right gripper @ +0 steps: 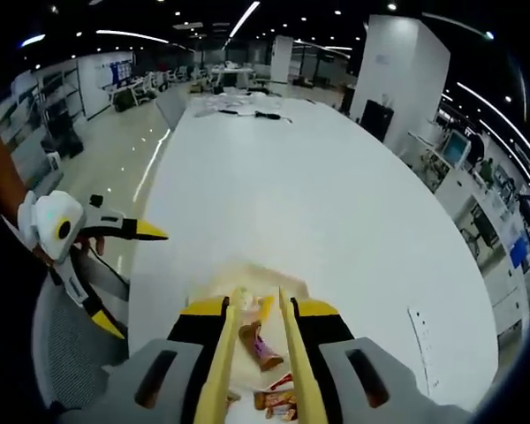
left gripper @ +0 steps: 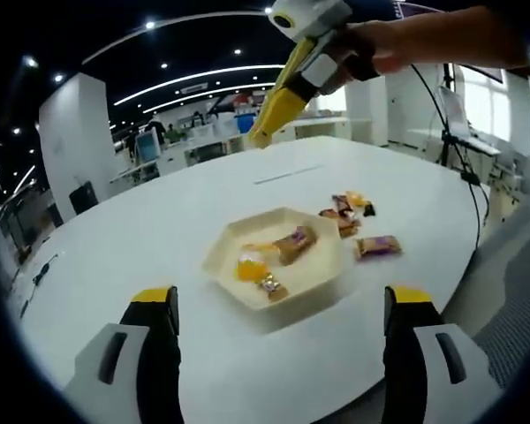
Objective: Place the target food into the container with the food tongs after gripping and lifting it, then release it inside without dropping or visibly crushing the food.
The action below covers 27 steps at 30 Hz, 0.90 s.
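Note:
A cream hexagonal container (left gripper: 232,246) sits mid-table and holds several wrapped snacks (left gripper: 293,243). More wrapped snacks (left gripper: 377,246) lie loose on the table to its right. My left gripper (left gripper: 283,300) hangs open just in front of the container, holding nothing. My right gripper (left gripper: 316,72) is raised high over the far side of the table, shut on yellow food tongs (left gripper: 278,104) whose tip carries nothing. In the right gripper view the right gripper (right gripper: 261,309) clamps the tongs (right gripper: 219,353), and a wrapped snack (right gripper: 258,346) lies below between the blades. The left gripper (right gripper: 132,281) shows at the left.
The white oval table (left gripper: 159,230) stretches far beyond the container. A grey mesh chair (right gripper: 71,344) stands at the table's near edge. Cables and a tripod (left gripper: 455,132) stand by the right rim. Desks and monitors line the office behind.

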{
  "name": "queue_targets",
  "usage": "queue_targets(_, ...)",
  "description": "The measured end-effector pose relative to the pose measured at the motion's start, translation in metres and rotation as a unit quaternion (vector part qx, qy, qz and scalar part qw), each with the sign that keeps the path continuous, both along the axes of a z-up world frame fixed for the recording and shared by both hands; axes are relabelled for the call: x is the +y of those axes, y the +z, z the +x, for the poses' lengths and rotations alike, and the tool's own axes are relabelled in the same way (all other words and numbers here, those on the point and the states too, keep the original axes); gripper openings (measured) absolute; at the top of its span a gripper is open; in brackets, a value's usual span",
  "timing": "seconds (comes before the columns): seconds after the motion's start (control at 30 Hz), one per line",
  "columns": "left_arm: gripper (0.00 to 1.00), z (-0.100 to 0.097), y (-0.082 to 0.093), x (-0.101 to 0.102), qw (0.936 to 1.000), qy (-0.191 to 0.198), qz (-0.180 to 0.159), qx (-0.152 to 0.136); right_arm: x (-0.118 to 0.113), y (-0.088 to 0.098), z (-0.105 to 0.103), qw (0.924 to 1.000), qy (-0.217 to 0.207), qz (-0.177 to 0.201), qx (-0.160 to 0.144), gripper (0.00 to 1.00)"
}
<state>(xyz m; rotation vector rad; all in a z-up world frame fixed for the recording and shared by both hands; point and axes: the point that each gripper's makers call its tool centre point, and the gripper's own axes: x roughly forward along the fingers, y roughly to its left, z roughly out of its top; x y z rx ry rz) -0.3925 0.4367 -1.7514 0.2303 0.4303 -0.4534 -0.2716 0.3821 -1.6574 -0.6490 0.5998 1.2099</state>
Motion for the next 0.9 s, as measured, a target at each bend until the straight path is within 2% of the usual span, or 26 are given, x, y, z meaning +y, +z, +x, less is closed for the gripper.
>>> queue_targets(0.5, 0.94, 0.001, 0.001, -0.001, 1.0, 0.0, -0.002, -0.004, -0.022, 0.012, 0.001, 0.9998, -0.014, 0.01, -0.01, 0.27)
queue_targets(0.63, 0.95, 0.001, 0.0, 0.0, 1.0, 0.001, -0.005, -0.003, -0.036, 0.013, 0.001, 0.9996, -0.023, 0.011, -0.013, 0.27)
queue_targets(0.9, 0.97, 0.002, 0.002, -0.002, 0.9999, 0.0, -0.012, -0.006, -0.078, 0.004, -0.006, 0.9986, -0.05, 0.004, -0.015, 0.27)
